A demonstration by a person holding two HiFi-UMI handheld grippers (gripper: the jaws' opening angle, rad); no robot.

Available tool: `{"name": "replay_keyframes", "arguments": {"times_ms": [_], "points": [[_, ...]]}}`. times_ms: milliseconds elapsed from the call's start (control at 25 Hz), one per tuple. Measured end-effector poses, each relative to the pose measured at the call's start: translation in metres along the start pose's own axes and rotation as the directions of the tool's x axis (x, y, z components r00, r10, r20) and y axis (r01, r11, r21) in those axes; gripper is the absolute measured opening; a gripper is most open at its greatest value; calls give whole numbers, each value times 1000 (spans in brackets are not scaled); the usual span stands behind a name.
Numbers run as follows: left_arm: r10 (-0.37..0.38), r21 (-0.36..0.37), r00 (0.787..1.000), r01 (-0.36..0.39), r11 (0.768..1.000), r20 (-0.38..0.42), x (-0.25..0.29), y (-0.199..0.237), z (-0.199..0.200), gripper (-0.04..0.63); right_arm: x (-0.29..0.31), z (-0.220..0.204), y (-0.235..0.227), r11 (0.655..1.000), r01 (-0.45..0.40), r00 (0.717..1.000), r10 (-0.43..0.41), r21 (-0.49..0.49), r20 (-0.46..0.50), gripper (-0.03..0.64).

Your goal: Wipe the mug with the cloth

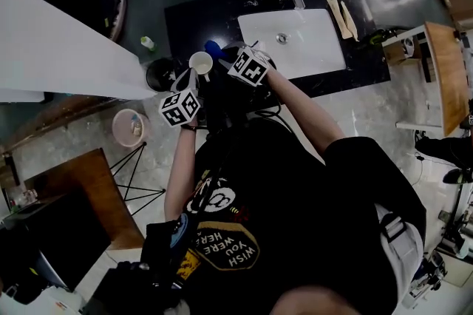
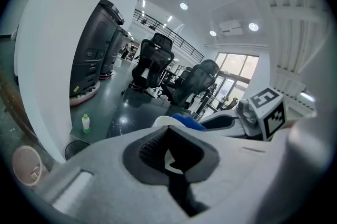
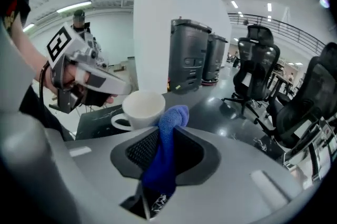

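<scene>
Nearest in the right gripper view, the right claw [image 3: 164,150] is clenched on the blue cloth [image 3: 169,122]. The cloth stands up between the jaws as a narrow roll, long axis pointing away from the camera. Its free tip rises just past the jaw ends, and its lower end is lost in the dark throat. Immediately beyond that tip, a little to the left, is the white mug [image 3: 143,107]. It is upright with its mouth open upward, and its handle points left toward the left claw [image 3: 79,73]. Tip and rim look touching or nearly so, though I cannot tell which. I judge the left claw clamped on the handle, since its own view shows only a white sliver between closed jaws. Whether the mug's base rests on the dark surface [image 1: 185,16] or hangs above it is hidden. Farther right lies the white sink [image 1: 319,47].
</scene>
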State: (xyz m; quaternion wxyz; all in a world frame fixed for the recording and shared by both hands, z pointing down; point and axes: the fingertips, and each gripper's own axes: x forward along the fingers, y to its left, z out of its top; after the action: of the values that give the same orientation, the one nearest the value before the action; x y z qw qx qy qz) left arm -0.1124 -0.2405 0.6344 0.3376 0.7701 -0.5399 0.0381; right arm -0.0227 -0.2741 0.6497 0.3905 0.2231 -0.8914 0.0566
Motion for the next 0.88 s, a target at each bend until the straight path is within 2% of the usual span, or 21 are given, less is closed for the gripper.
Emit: {"name": "replay_keyframes", "arguments": {"times_ms": [120, 240, 280, 360, 520, 640, 760, 880], "points": [[-17, 14, 1000, 17, 1000, -7, 3, -4, -3, 3, -3, -12, 45, 994, -110, 993, 109, -29, -43, 89], [-36, 25, 999, 36, 999, -16, 7, -10, -2, 3, -11, -25, 93, 968, -252, 966, 251, -14, -56, 89], [-41, 34, 999, 42, 999, -23, 9, -13, -3, 3, -14, -26, 97, 966, -256, 966, 255, -21, -52, 89], [-45, 45, 999, 47, 998, -31, 9, -16, -3, 3, -16, -25, 80, 978, -208, 978, 208, 4, -32, 89], [-37, 6, 999, 37, 999, -1, -1, -8, 3, 3, -16, -11, 17, 983, -84, 995, 91, 162, -36, 90], [-32, -22, 999, 32, 999, 4, -2, -4, 4, 3, -5, 2, 0, 989, -1, 999, 8, 147, -51, 89], [-68, -41, 998, 68, 997, -5, 0, -11, 1, 3, -4, 0, 23, 997, -27, 998, 31, 73, -54, 89], [-106, -62, 994, 105, 993, -16, 3, -19, -5, 3, -16, -13, 66, 989, -150, 987, 151, 12, -51, 89]]}}
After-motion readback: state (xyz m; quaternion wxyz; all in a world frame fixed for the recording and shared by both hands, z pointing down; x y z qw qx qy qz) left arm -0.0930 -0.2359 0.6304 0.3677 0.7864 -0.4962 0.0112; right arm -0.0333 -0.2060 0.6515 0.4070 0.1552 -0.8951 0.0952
